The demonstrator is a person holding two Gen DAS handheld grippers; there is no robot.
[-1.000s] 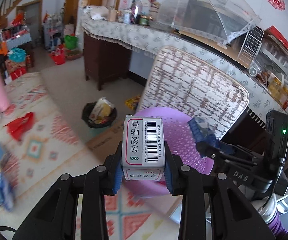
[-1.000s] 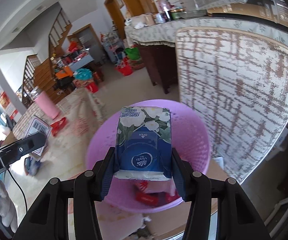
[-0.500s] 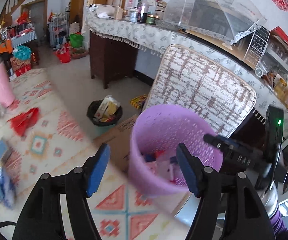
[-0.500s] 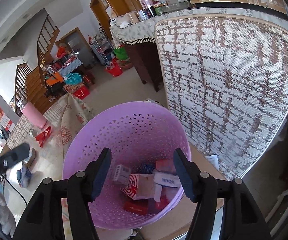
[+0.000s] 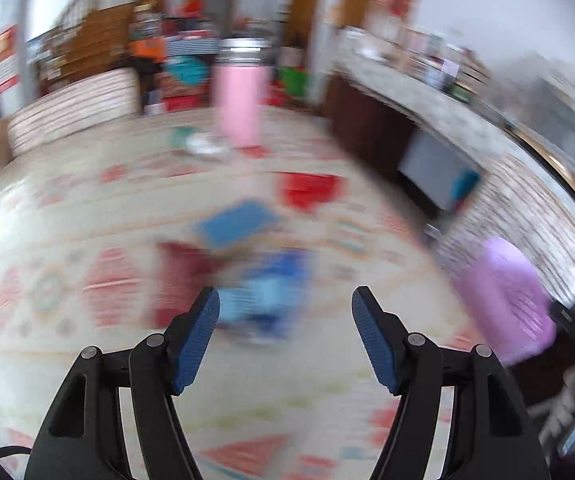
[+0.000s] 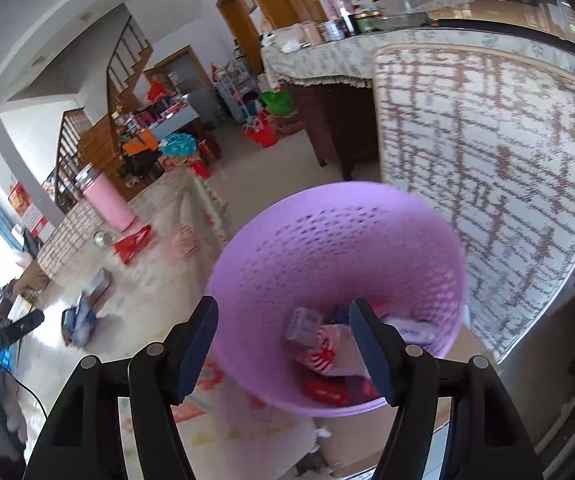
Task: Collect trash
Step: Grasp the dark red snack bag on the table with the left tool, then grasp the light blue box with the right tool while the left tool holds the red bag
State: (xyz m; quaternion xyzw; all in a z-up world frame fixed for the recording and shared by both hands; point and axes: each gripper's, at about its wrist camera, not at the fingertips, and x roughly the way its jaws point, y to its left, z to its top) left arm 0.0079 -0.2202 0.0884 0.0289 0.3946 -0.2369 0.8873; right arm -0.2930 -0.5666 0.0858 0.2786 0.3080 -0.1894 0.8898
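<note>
My left gripper [image 5: 285, 300] is open and holds nothing. It hangs over the patterned tablecloth [image 5: 47, 360] in a blurred view. Just beyond its fingertips lies a blue packet [image 5: 263, 292], with a dark red piece [image 5: 179, 272] to its left. Farther off are a flat blue piece [image 5: 239, 220] and a red wrapper [image 5: 307, 192]. My right gripper [image 6: 283, 308] hovers over the purple basket [image 6: 327, 248], its jaws opening with nothing between them. Inside the basket lie a white box [image 6: 303, 322], a red-striped packet [image 6: 323, 352] and a red pack [image 6: 325, 390]. The basket [image 5: 503, 292] is at the right in the left wrist view.
A pink bottle [image 5: 239, 96] stands at the far side of the table, with a small lid-like item [image 5: 203, 144] beside it. A chair back with a woven cover [image 6: 487, 160] rises right behind the basket. A cardboard box [image 6: 367, 440] is under the basket.
Both grippers let go of their loads, the white box and the tissue pack, which now lie in the basket. The left gripper then swung left from the basket to the table.
</note>
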